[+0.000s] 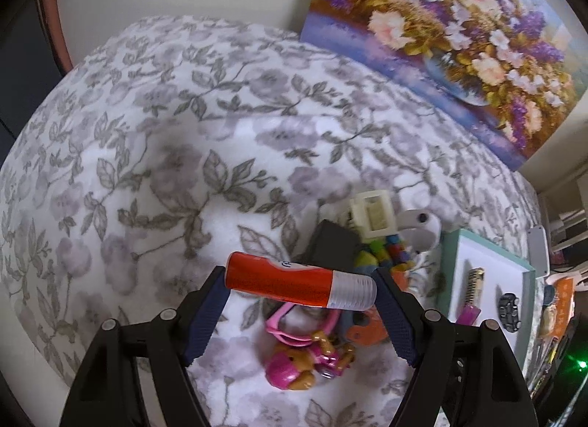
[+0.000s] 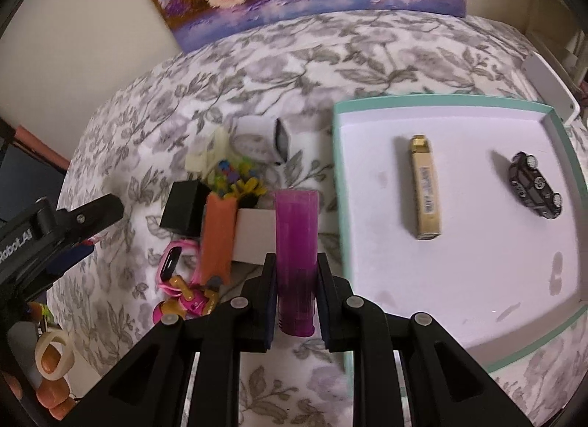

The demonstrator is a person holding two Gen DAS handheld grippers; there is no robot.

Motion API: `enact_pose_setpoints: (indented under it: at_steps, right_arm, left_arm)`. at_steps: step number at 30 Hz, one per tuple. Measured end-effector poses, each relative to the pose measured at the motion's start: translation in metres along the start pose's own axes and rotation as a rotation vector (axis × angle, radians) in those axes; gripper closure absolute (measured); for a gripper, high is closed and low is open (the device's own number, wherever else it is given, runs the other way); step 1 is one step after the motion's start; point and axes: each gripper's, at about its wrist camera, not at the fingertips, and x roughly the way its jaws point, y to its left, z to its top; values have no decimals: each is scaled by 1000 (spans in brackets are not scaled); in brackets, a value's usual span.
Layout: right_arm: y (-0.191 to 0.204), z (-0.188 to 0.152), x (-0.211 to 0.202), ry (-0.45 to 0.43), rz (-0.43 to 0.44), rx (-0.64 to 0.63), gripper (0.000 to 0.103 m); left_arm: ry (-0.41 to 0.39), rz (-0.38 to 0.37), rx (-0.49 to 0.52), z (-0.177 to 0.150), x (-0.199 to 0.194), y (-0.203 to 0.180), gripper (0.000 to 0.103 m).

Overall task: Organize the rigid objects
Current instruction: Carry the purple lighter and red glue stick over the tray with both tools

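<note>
red tube clamped crosswise in left gripper; purple tube in right gripper

Red tube crosswise, magenta tube upright.

Home bedroom: floral bedspread, flower painting against wall.

We read only "RobotAI" in white on the black left gripper; print on the gold bar stays illegible
</note>
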Motion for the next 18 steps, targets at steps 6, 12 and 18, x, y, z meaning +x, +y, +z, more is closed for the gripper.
enact_pose_setpoints:
  at_steps: [6, 12, 18]
  right_arm:
    - [-27, 6, -10, -29, -20, 50, 83]
    - [-72, 11, -19, -44, -79, 133, 83]
    - [-110, 13, -24, -50, -158, 179, 83]
  left_arm:
    - [-9, -4, 31, -5, -6, -21, 23]
    - [15, -15, 64, -13, -3, -47, 23]
    - [26, -28, 135, -26, -1, -84, 23]
